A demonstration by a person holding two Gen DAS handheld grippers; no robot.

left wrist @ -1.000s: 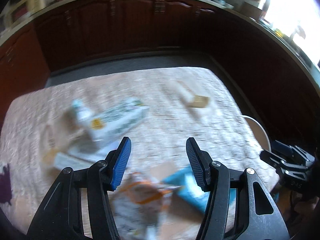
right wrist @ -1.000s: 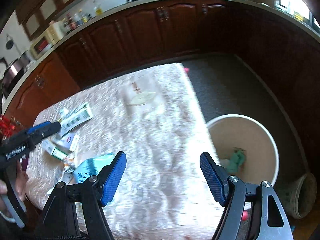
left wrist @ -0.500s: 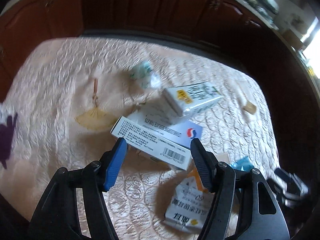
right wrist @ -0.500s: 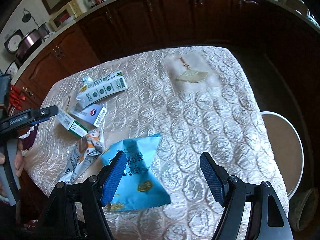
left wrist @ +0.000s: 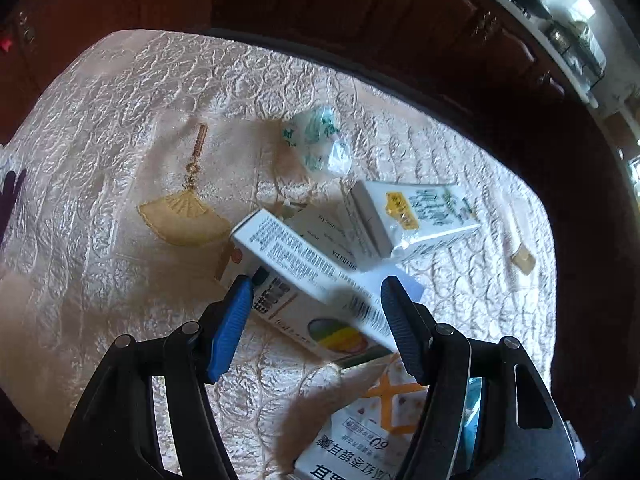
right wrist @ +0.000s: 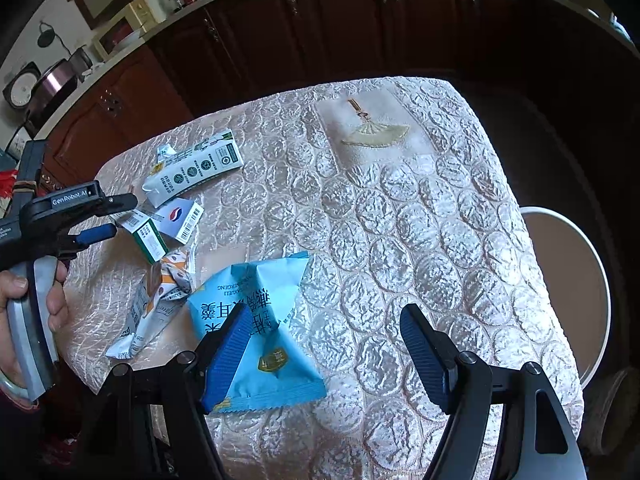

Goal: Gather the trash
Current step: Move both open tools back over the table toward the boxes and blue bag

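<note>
Blue-padded and spread wide, your left gripper hovers low over the long white carton, its pads standing on either side of the box without pinching it; whether a pad touches the carton you cannot tell from these views. Take that carton as your landmark. Nearer to you than it lies a white-and-orange snack pouch, partly under the left gripper's right finger. Just behind the carton, and partly tucked under it, sits a flat white box with a blue corner, and leaning on that box is the white milk carton with the yellow label. Beyond those, apart from the pile, a crumpled green-and-white wrapper rests on the quilted cream tablecloth. To the left of the carton a gold fan emblem is stitched into the cloth. Your right gripper is also released, jaws parted and holding nothing, poised above the blue snack bag, which lies on the near side of the carton pile, toward the table's front edge; the left pad overlaps the bag in view. Well off to the right of the carton, past the table's edge and down on the floor, stands the white bin.
</note>
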